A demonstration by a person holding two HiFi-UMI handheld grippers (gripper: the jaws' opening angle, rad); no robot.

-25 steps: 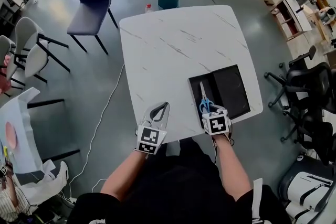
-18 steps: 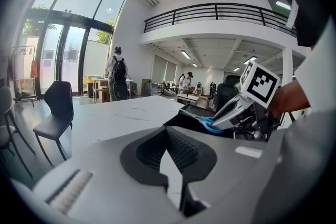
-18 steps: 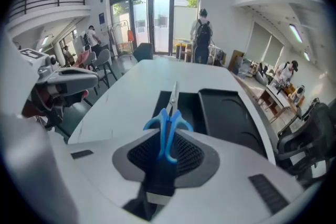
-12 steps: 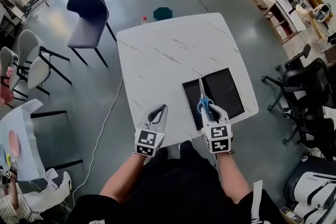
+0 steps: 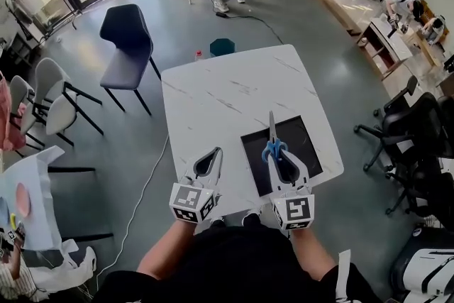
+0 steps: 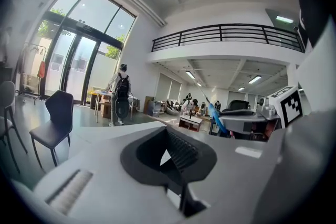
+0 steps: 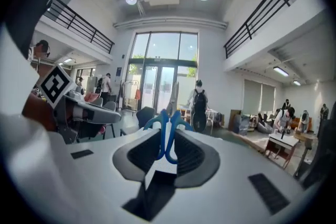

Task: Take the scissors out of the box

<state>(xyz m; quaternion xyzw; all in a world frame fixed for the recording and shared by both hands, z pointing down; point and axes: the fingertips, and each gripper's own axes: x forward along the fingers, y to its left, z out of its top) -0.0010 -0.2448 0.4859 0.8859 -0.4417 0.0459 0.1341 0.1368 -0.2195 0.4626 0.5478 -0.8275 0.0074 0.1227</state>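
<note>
The person is dressed in black clothing (image 5: 234, 262), and the forearms are left bare. The left gripper (image 5: 215, 152) and the right gripper (image 5: 282, 156) look like a matched pair. Each has a smooth, pale grey-white moulded shell that narrows into two curved jaws. The jaws are lined inside with black ribbed pads (image 6: 181, 150). At the hand end of each sits a white marker cube (image 5: 191, 202) with blocky black square patterns printed on its faces. The right gripper's shell carries small dark rectangular patches (image 7: 268, 191) on top. The left one shows a pale ribbed strip (image 6: 68, 192).
</note>
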